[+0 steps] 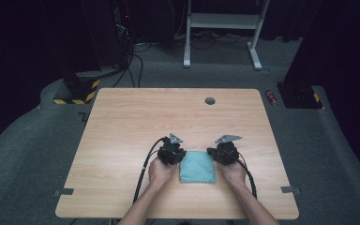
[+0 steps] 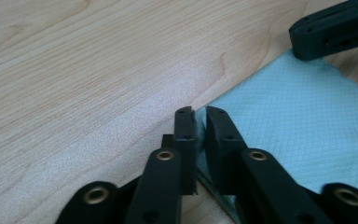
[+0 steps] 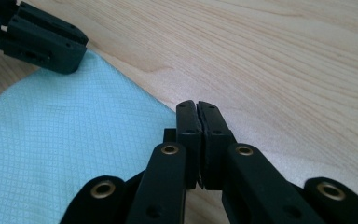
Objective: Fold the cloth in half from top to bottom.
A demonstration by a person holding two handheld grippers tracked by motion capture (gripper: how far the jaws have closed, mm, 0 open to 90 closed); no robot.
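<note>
1. A light blue cloth (image 1: 196,167) is seen lying flat on the wooden desk (image 1: 122,122), close to the near edge and a little right of the middle, and it appears folded into a small, nearly square pad.
2. The cloth is flanked by the two tongs: the left gripper (image 1: 171,153) is set at its left edge, the right gripper (image 1: 226,152) at its right edge, both towards the far corners.
3. In the left gripper view, the jaws of the left gripper (image 2: 200,122) are drawn nearly together with a thin strip of the cloth (image 2: 298,121) edge caught between them, so the cloth is judged to be pinched.
4. In the right gripper view, the jaws of the right gripper (image 3: 198,116) are pressed together just beside the cloth (image 3: 65,135) edge; whether any fabric is caught there cannot be told.
5. Neither hand is nearer than the other, since the cloth lies between them.
6. Any coming move is judged to depend on this symmetry: the cloth extends inward from each gripper, towards the other.
</note>
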